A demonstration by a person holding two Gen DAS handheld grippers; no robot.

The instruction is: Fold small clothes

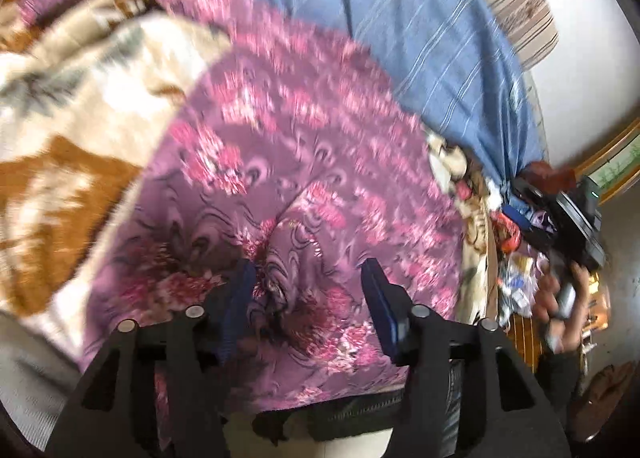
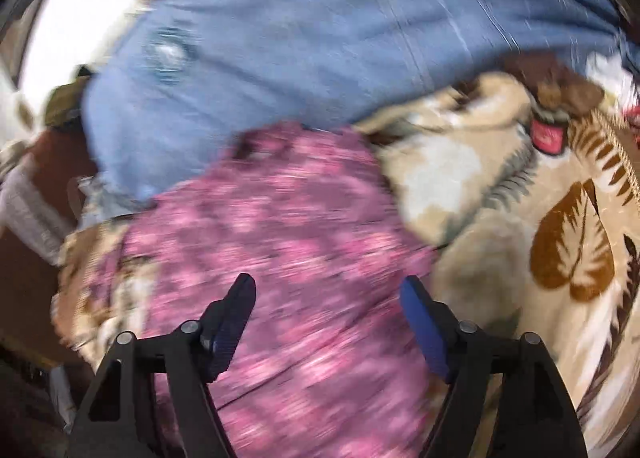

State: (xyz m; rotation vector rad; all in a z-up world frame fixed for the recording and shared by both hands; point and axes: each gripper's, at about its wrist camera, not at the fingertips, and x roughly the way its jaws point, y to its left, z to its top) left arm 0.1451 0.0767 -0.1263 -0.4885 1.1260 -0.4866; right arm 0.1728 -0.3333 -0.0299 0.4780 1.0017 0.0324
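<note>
A purple garment with a pink floral print (image 1: 288,162) lies spread on a cream and brown blanket (image 1: 80,106). My left gripper (image 1: 308,274) is open just above the garment's near part, with cloth between and under its fingers but not pinched. In the right wrist view the same garment (image 2: 280,226) lies under my right gripper (image 2: 328,290), which is open and empty above it. Both views are blurred by motion.
A blue striped sheet (image 1: 420,38) covers the bed behind the garment and shows in the right wrist view (image 2: 300,38). The leaf-print blanket (image 2: 560,238) lies to the right. The other gripper and the hand holding it (image 1: 568,258) are at the far right, over clutter.
</note>
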